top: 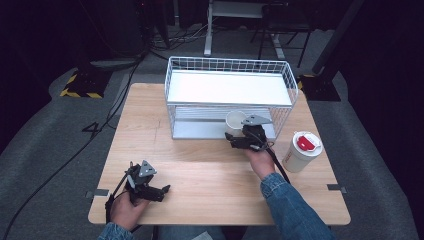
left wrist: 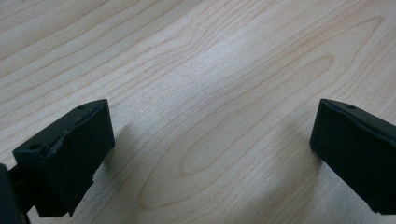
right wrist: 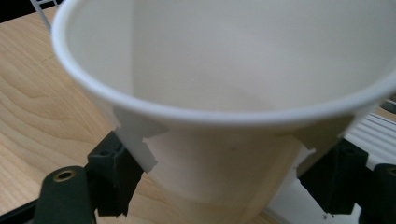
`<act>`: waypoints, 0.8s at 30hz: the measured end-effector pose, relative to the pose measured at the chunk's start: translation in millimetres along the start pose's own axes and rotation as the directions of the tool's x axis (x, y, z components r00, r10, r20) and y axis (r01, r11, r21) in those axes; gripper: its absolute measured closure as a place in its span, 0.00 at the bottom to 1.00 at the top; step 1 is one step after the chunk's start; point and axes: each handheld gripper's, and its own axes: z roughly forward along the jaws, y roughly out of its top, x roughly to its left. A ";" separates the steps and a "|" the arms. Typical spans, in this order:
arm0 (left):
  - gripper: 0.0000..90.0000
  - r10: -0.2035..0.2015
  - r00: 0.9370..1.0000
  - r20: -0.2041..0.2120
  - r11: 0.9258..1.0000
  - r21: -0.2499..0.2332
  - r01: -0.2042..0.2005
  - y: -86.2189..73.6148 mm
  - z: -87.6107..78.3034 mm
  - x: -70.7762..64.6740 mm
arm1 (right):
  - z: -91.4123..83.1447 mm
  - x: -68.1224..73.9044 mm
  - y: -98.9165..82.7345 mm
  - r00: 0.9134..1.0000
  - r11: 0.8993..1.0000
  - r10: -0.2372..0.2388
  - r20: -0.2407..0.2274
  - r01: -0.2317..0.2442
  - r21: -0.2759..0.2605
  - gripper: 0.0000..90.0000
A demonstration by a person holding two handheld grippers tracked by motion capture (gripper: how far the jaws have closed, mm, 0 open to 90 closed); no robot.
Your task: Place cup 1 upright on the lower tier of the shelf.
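Note:
A white paper cup (top: 234,123) hangs in my right gripper (top: 239,136) at the front opening of the white wire basket rack (top: 186,76). In the right gripper view the cup (right wrist: 224,84) looms large, mouth toward the camera, and both black jaws press on its sides; the gripper (right wrist: 224,172) is shut on it. My left gripper (top: 161,191) rests near the table's front left, held by a hand. In the left gripper view its jaws stand wide apart over bare wood, so the left gripper (left wrist: 210,154) is open and holds nothing.
A white lidded cup with a red top (top: 302,150) stands at the right of the wooden table (top: 200,170), close to my right forearm. The rack has a white upper shelf (top: 227,87) and a lower tray (top: 195,129). Cables and stands lie on the floor behind.

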 end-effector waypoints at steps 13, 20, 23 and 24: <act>0.00 0.001 1.000 0.000 1.000 0.000 -0.001 0.0 0.0 0.1 | 22.7 -10.8 2.2 0.999 1.000 0.028 0.028 -0.028 -0.001 0.26; 0.00 0.001 1.000 0.000 1.000 0.000 -0.001 0.0 0.0 0.1 | 31.2 -15.1 2.7 0.999 1.000 0.023 0.044 -0.023 0.002 0.26; 0.00 0.002 1.000 -0.001 1.000 0.000 -0.002 0.0 0.0 0.1 | 36.5 -16.2 3.4 0.998 1.000 0.017 0.055 -0.017 0.007 0.26; 0.00 0.002 1.000 -0.002 1.000 0.000 -0.002 0.1 0.0 0.2 | 38.0 -16.4 3.3 0.998 1.000 0.018 0.057 -0.018 0.006 0.26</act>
